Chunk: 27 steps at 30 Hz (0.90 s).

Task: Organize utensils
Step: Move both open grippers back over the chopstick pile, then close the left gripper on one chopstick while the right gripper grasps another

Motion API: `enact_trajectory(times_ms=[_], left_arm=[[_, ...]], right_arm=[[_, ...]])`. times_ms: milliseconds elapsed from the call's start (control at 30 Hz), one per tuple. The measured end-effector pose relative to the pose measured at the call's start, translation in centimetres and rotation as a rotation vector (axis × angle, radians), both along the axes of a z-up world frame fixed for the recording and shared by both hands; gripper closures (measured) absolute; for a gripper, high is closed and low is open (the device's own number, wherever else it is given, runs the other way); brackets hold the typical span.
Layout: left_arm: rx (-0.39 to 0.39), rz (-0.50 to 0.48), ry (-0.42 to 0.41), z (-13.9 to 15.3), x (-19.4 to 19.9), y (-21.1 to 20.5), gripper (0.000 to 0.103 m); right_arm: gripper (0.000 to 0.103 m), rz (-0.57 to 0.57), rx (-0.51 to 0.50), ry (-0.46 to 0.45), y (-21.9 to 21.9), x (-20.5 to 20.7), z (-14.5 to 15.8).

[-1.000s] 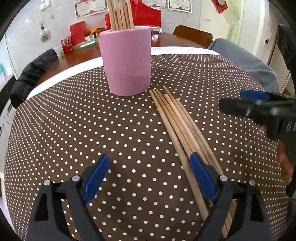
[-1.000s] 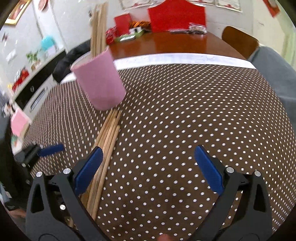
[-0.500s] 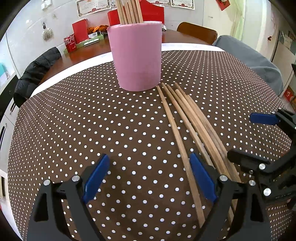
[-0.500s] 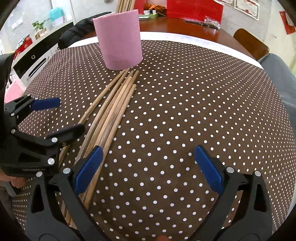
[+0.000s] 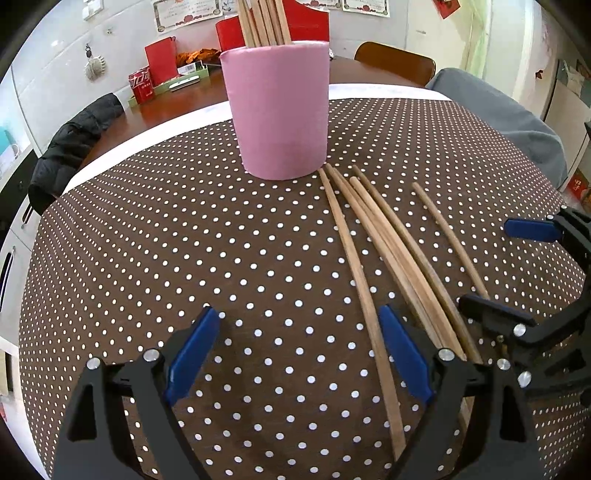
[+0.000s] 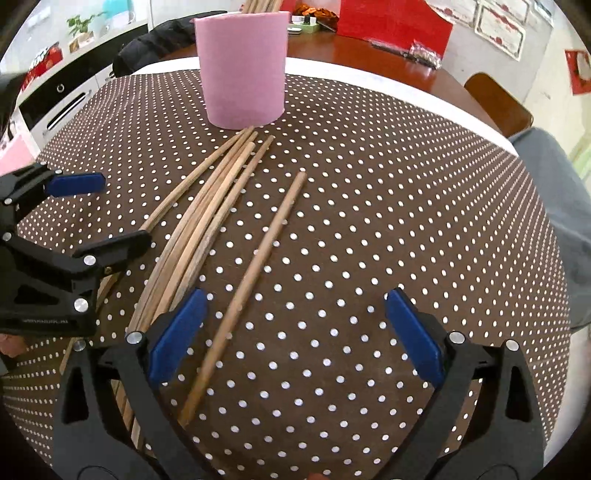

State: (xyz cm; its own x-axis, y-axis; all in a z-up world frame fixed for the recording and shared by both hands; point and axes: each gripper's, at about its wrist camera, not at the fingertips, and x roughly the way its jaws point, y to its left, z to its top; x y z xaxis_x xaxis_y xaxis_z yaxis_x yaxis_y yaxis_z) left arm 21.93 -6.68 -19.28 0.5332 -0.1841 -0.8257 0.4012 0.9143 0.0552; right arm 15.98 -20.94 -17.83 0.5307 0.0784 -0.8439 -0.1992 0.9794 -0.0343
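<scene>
A pink cup [image 5: 279, 110] [image 6: 242, 70] stands upright on the dotted cloth with several wooden chopsticks [image 5: 262, 22] in it. More chopsticks [image 5: 388, 251] [image 6: 207, 221] lie loose in a bundle in front of the cup. One chopstick [image 5: 448, 240] [image 6: 255, 269] lies apart on the right. My left gripper [image 5: 297, 332] [image 6: 103, 214] is open, its right finger over the bundle's near ends. My right gripper [image 6: 295, 317] [image 5: 506, 267] is open; the lone chopstick runs between its fingers, close to the left one, untouched.
The brown polka-dot tablecloth [image 5: 184, 258] covers the round table. Behind it lies bare wood with red boxes [image 5: 159, 66] and a red can. A black jacket [image 5: 74, 144] hangs at the left, a grey cushion [image 5: 509, 122] and a brown chair back [image 5: 395, 62] at the right.
One chopstick has come away from the bundle and now lies apart on its right side. My right gripper has come in lower and closer beside the left one.
</scene>
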Motion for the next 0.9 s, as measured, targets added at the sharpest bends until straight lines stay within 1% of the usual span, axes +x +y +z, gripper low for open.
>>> enact_trajectory(times_ms=[100,167,200,267,333,400,467,500,533,567,600,633,667,700,733,767,867,900], left_arm=[[-0.005,0.003,0.001,0.0,0.1,0.0,0.016],[-0.01,0.002,0.003,0.0,0.4,0.0,0.016],[-0.013,0.001,0.005,0.0,0.6,0.0,0.016],[-0.01,-0.008,0.007,0.1,1.1,-0.4,0.016],[0.009,-0.032,0.004,0.2,1.4,-1.1,0.016],[0.028,-0.051,0.005,0.4,1.9,-1.9,0.016],[0.027,-0.059,0.027,0.4,2.6,-2.4,0.018],[0.017,-0.066,0.04,0.5,3.0,-2.5,0.025],[-0.006,-0.078,0.063,0.6,3.3,-2.7,0.029],[-0.007,-0.086,0.067,0.7,3.5,-2.9,0.04],[-0.009,-0.102,0.067,0.9,3.5,-3.2,0.055],[-0.011,-0.127,0.071,1.1,3.4,-3.6,0.065],[-0.011,-0.139,0.074,1.2,3.3,-3.8,0.085],[-0.01,-0.147,0.076,1.3,3.2,-4.0,0.093],[-0.006,-0.146,0.069,1.3,3.0,-3.9,0.094],[-0.02,-0.143,0.071,1.4,3.0,-3.7,0.096],[-0.089,-0.123,0.095,1.4,2.8,-2.8,0.097],[-0.112,-0.119,0.101,1.3,2.6,-2.5,0.097]], right_arm=[[0.018,-0.004,0.011,-0.005,0.0,0.4,0.1],[0.032,0.0,0.033,-0.006,0.1,0.9,0.3],[0.036,0.002,0.031,-0.01,0.2,1.2,0.4],[0.052,0.008,0.048,-0.011,0.2,1.5,0.6],[0.059,0.008,0.062,-0.011,0.1,1.6,0.8],[0.061,0.0,0.091,-0.009,-0.3,1.7,0.9],[0.061,-0.005,0.105,-0.005,-0.6,2.0,1.0],[0.062,-0.005,0.101,-0.004,-0.4,2.0,1.0],[0.064,-0.004,0.093,-0.005,-0.3,2.2,1.0],[0.071,-0.001,0.08,-0.008,-0.2,2.3,1.0],[0.074,-0.001,0.065,-0.012,0.0,2.5,1.0],[0.078,0.001,0.059,-0.014,0.0,2.5,1.0],[0.089,0.006,0.059,-0.014,0.0,2.5,1.0],[0.093,0.012,0.057,-0.012,0.0,2.3,1.1],[0.094,0.018,0.064,-0.006,-0.1,2.1,1.1],[0.095,0.025,0.075,-0.002,-0.1,1.8,1.1],[0.096,0.032,0.112,-0.004,-0.6,1.0,1.1],[0.096,0.033,0.14,-0.005,-1.0,0.8,1.2]])
